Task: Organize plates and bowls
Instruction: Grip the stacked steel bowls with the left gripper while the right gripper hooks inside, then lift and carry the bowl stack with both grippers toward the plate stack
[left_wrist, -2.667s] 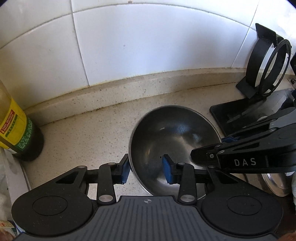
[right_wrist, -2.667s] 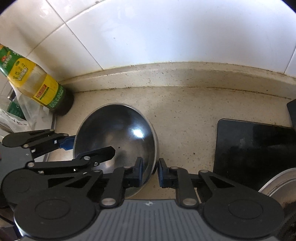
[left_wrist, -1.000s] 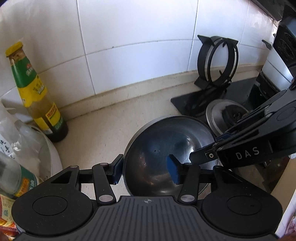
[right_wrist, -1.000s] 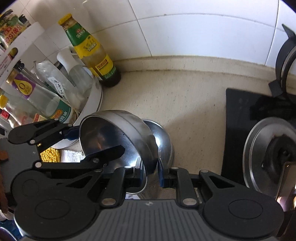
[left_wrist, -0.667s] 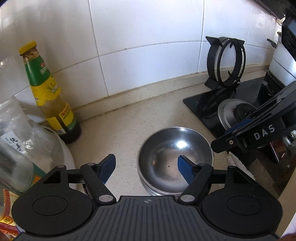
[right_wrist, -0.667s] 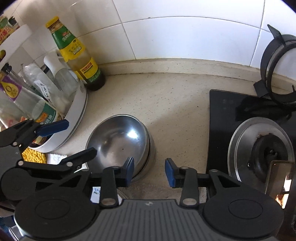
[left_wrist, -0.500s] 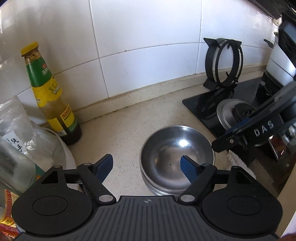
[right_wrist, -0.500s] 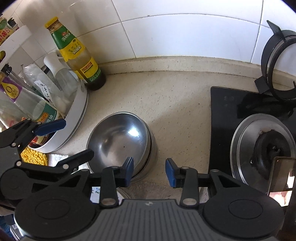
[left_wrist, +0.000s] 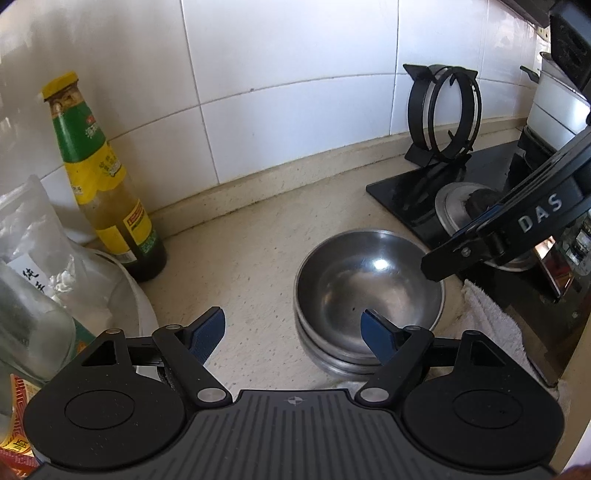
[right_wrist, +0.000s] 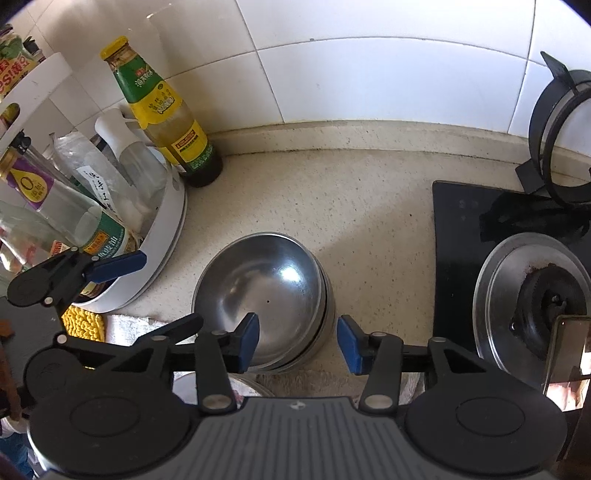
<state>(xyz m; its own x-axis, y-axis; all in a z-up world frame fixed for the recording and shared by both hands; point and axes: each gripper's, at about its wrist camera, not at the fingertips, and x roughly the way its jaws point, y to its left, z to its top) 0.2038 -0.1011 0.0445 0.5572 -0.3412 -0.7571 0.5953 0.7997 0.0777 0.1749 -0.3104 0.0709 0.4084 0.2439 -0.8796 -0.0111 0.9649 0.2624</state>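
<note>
A stack of nested steel bowls (left_wrist: 369, 291) (right_wrist: 262, 291) rests upright on the speckled counter. My left gripper (left_wrist: 291, 326) hangs open above the stack's near left side. Its right pad (left_wrist: 373, 326) is over the top bowl's rim without touching it. My right gripper (right_wrist: 298, 341) is over the stack's near right edge and its jaws are opening. The rim passes below the gap and neither pad presses on it. One finger of the right gripper (left_wrist: 461, 254) reaches over the bowl in the left wrist view. The left gripper's blue pad (right_wrist: 118, 266) shows left of the stack.
A sauce bottle (left_wrist: 107, 184) stands by the tiled wall. A white round tray (right_wrist: 162, 251) with several bottles lies left of the bowls. To the right are a black hob (right_wrist: 454, 236), a steel burner plate (right_wrist: 532, 295), pan supports (left_wrist: 443, 114) and a white towel (left_wrist: 491, 314).
A second ago both grippers held a tilted steel bowl over another one. That bowl now sits nested on the stack, both grippers have let go and opened, and they have drawn back.
</note>
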